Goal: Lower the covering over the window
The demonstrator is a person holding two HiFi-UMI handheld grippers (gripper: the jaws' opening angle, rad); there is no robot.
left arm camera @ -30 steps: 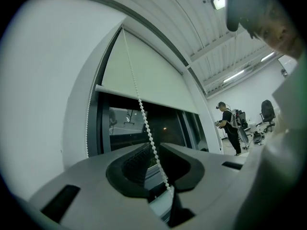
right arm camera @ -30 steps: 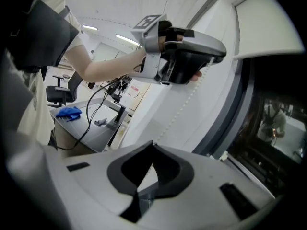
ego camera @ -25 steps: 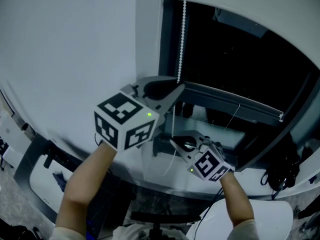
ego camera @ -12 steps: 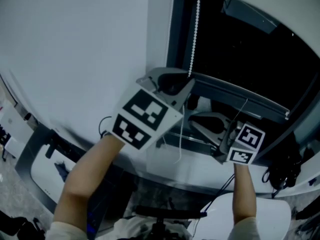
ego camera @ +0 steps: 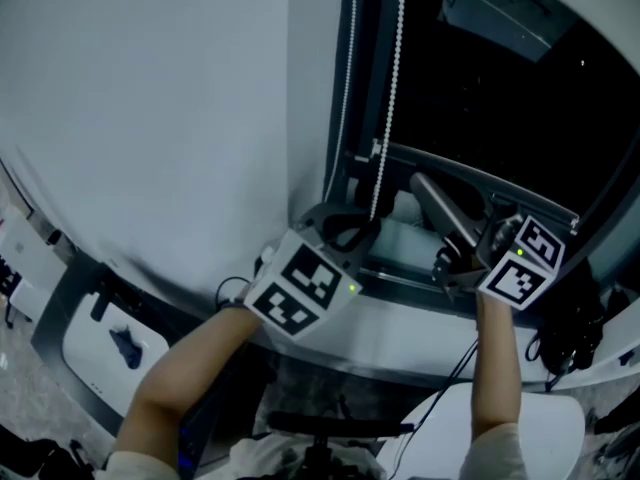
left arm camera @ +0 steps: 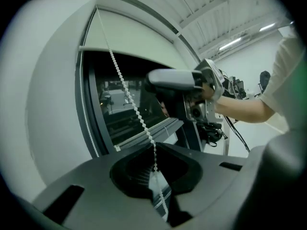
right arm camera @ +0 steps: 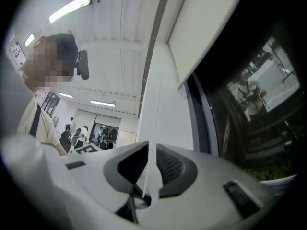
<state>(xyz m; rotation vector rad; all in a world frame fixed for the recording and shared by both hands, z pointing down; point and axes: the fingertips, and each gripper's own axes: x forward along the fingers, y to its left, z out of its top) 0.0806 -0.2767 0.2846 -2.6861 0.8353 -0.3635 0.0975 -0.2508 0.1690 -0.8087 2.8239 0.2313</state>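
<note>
We see the left gripper (left arm camera: 153,148) closed on the bead chain (left arm camera: 125,87). The chain comes down from the top corner of the window and passes through the jaws, which meet on it. In the head view this gripper sits low at the lower left corner of the window (ego camera: 500,98). Two strands of chain rise straight above it beside the white wall (ego camera: 150,118). The blind (left arm camera: 132,36) is a pale sheet across the top of the window only, and dark glass shows beneath its lower edge. The right gripper (right arm camera: 150,150) is off to the right, in front of the lower frame, and tilts upward. Its jaws have just been opening and now stand apart. A thin white cord (right arm camera: 154,104) runs between them, and the ribbed pads do not press on it.
</note>
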